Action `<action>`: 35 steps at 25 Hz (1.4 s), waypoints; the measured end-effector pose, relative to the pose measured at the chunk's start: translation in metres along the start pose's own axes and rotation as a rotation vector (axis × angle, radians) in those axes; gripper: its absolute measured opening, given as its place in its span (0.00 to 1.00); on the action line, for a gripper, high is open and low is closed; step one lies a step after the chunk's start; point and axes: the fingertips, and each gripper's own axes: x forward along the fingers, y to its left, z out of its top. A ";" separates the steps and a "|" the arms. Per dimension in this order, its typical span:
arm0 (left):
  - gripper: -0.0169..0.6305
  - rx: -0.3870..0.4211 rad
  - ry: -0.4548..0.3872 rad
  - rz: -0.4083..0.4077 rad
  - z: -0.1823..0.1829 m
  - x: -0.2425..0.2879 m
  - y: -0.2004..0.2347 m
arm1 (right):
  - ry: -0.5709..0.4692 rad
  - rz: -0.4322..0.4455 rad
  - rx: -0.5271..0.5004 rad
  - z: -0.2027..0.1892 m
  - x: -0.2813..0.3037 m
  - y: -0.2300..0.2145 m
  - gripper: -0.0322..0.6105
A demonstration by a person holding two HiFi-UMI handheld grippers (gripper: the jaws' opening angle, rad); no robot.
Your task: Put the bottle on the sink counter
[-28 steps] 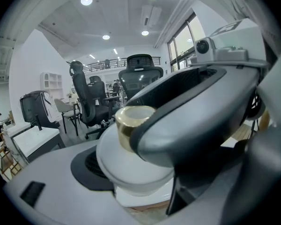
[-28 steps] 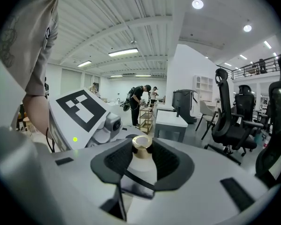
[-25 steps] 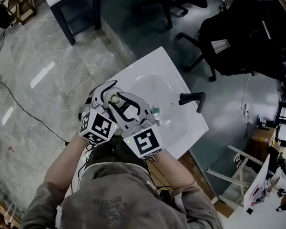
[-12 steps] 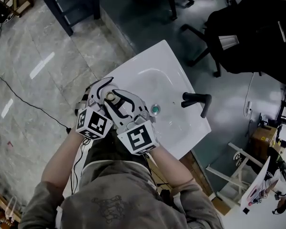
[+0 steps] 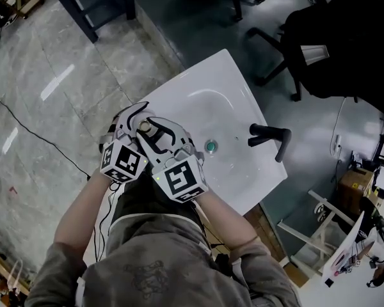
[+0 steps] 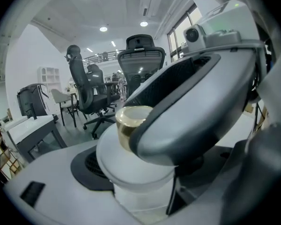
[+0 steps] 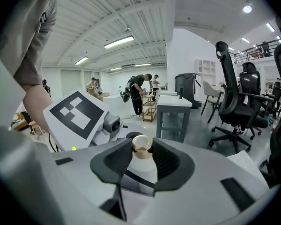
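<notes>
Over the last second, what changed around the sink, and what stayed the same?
The left gripper and the right gripper, jaws closed on the bottle, sank together toward the left corner of the sink counter, drawing away from the drain. Nothing was newly gripped or released. Whether the bottle rests on the counter yet cannot be told. The sink counter, faucet and office chair kept their places.

— Was any word, brand or number legible?
— None. The left gripper (image 5: 138, 116) and right gripper (image 5: 155, 128) bore only black-and-white square markers, and the print on the person's shirt (image 5: 147, 274) was too blurred.
</notes>
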 end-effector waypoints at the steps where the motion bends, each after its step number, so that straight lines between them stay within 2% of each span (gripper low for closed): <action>1: 0.53 -0.005 0.000 0.001 -0.002 0.001 0.001 | 0.005 0.001 0.003 -0.002 0.002 -0.001 0.26; 16: 0.53 0.015 0.048 -0.023 -0.030 0.017 0.000 | 0.045 0.020 0.028 -0.026 0.021 -0.003 0.26; 25: 0.53 -0.019 0.046 -0.061 -0.031 0.022 0.000 | 0.054 -0.014 0.005 -0.025 0.025 -0.008 0.26; 31: 0.53 -0.035 0.040 -0.042 -0.032 0.022 0.003 | 0.051 -0.012 0.003 -0.026 0.027 -0.008 0.26; 35: 0.53 -0.065 0.006 -0.026 -0.032 0.018 0.004 | 0.052 0.001 -0.002 -0.025 0.026 -0.008 0.26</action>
